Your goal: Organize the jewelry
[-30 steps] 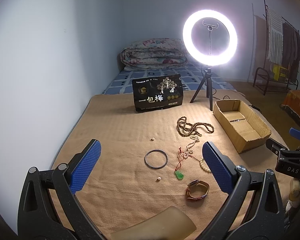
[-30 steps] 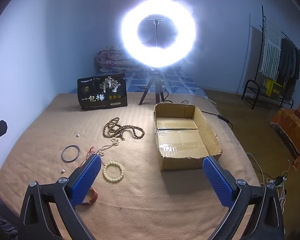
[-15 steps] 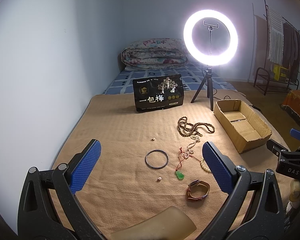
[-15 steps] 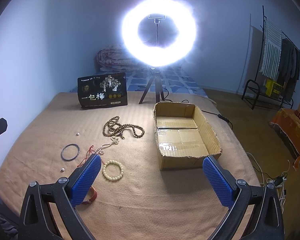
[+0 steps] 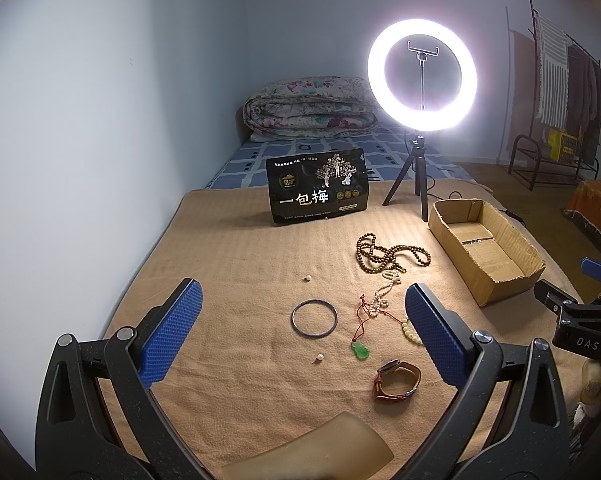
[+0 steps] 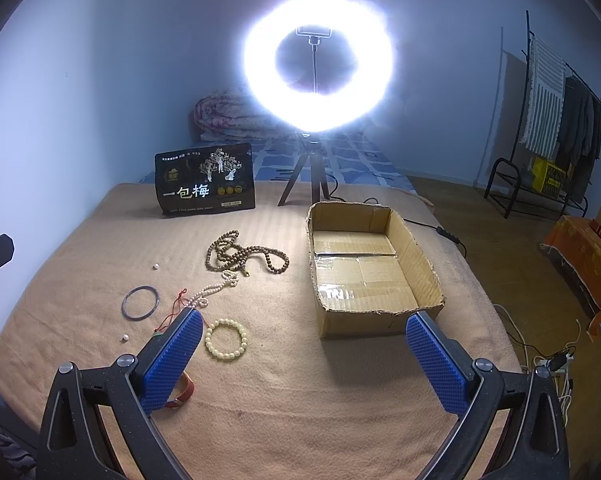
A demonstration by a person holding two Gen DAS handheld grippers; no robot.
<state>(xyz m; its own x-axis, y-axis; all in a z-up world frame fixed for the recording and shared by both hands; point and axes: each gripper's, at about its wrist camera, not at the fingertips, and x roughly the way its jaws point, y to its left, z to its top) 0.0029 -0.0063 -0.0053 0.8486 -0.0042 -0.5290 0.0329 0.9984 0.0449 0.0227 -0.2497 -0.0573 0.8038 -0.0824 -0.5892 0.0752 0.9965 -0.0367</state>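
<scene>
Jewelry lies scattered on a tan blanket: a brown bead necklace (image 5: 384,254) (image 6: 240,254), a white pearl strand (image 5: 384,292) (image 6: 216,288), a dark bangle (image 5: 314,317) (image 6: 139,302), a green pendant on a red cord (image 5: 360,350), a cream bead bracelet (image 6: 225,339), a brown strap watch (image 5: 396,380) and two loose pearls (image 5: 319,357). An open cardboard box (image 5: 485,249) (image 6: 374,270) stands to the right. My left gripper (image 5: 300,332) is open and empty above the bangle. My right gripper (image 6: 302,356) is open and empty, between the bracelet and the box.
A lit ring light on a tripod (image 5: 422,76) (image 6: 316,60) and a black snack bag (image 5: 318,192) (image 6: 206,186) stand at the back. A folded quilt (image 5: 312,108) lies behind. A clothes rack (image 6: 548,120) stands at the right. A translucent pad (image 5: 312,456) lies at the near edge.
</scene>
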